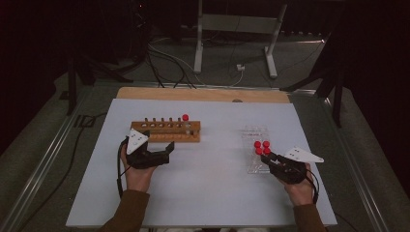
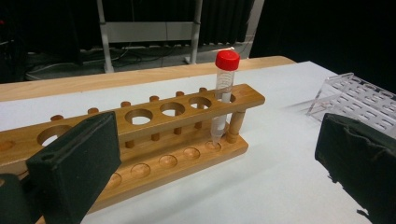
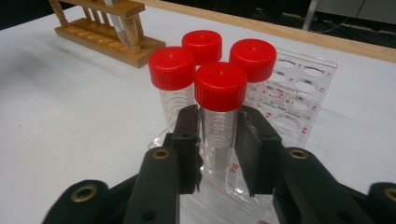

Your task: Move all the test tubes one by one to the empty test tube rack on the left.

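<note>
A wooden tube rack (image 1: 167,131) stands left of centre on the white table, with one red-capped tube (image 1: 185,118) upright in its right end hole (image 2: 224,93). My left gripper (image 1: 167,150) lies just in front of that rack (image 2: 177,140), jaws wide open and nothing between them (image 2: 217,140). A clear plastic rack (image 1: 255,133) on the right holds several red-capped tubes (image 1: 262,147) at its near end. My right gripper (image 1: 267,157) is shut on the nearest tube (image 3: 219,116), pads pressing its clear body just under the cap while it stands in the clear rack (image 3: 303,93).
The white board (image 1: 208,193) has bare room between the two racks and along its front. A wooden strip (image 1: 203,94) runs along its far edge. Beyond it are cables and a metal stand (image 1: 232,29) on the floor.
</note>
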The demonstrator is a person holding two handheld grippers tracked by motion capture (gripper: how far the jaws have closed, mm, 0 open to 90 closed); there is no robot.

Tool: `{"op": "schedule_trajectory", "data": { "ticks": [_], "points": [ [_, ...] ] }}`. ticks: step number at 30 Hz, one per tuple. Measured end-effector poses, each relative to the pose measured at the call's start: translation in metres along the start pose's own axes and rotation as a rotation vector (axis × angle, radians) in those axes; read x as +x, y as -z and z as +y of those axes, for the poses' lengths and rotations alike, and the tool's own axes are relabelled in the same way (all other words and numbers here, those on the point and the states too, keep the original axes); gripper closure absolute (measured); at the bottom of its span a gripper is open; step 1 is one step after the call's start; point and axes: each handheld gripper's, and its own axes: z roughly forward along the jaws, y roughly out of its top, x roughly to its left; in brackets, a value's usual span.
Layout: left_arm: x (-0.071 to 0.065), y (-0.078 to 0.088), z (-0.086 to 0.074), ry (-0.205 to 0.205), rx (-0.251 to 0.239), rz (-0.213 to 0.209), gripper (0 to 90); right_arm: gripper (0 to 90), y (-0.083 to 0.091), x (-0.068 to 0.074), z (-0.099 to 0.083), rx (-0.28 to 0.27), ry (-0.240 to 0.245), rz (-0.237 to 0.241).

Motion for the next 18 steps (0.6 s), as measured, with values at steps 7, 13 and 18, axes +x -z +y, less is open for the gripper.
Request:
{"op": "schedule_trajectory", "data": {
  "ticks": [7, 13, 18],
  "points": [
    [0.0021, 0.0028, -0.0005, 0.009, -0.007, 0.006, 1.1, 73.9, -0.0001, 0.0007, 0.0, -0.004, 0.008, -0.01],
    [0.0027, 0.0032, -0.0004, 0.008, -0.007, 0.006, 1.1, 74.3, 0.0015, 0.0007, 0.0007, -0.012, 0.006, -0.013],
    [0.0032, 0.0044, 0.0002, 0.011, -0.009, 0.006, 1.1, 74.4, 0.0046, 0.0014, 0.0037, -0.022, 0.007, -0.013]
  ]
}}
